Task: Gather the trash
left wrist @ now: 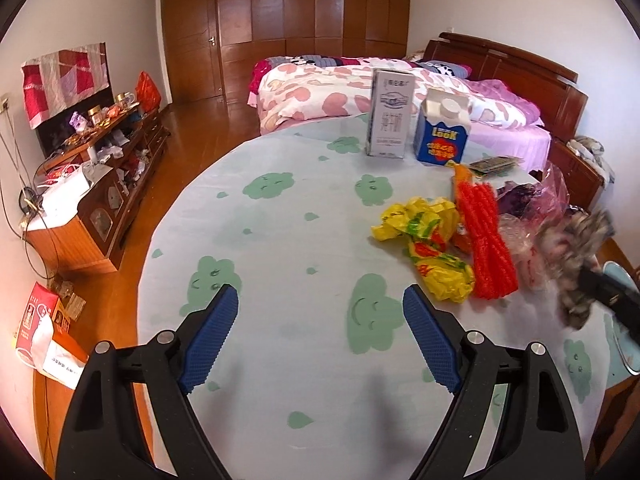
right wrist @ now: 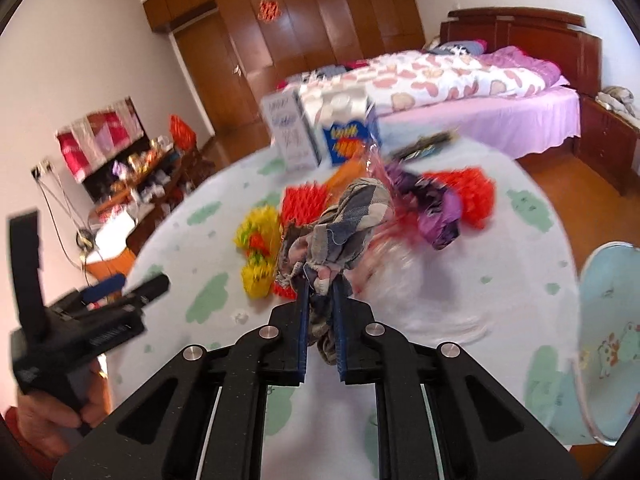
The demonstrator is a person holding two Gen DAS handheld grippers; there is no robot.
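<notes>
A round table [left wrist: 280,208], covered by a pale cloth printed with green clouds, is seen in both views. The left gripper [left wrist: 320,300] is held with its blue pads wide apart over bare cloth, nothing between them. Ahead and to the right of these jaws a crumpled yellow wrapper [left wrist: 424,240] is found, with an orange-red ribbed bundle [left wrist: 488,236] touching its far side and a clear pinkish plastic bag [left wrist: 548,208] beyond. Farther ahead a grey carton [left wrist: 390,114] and a blue carton [left wrist: 442,130] stand upright, side by side. The right gripper [right wrist: 320,280] is shown clenched on a grey plaid rag [right wrist: 352,216], which is pinched between the pads and bunched just beyond their tips; the wrist view itself is blurred. In the left wrist view this rag is seen only as a smear at the right edge. Only the right wrist view shows a purple wrapper [right wrist: 436,216] past the rag, a pale blue chair seat [right wrist: 612,320] at right, and a hand [right wrist: 48,412] gripping the left tool's handle.
</notes>
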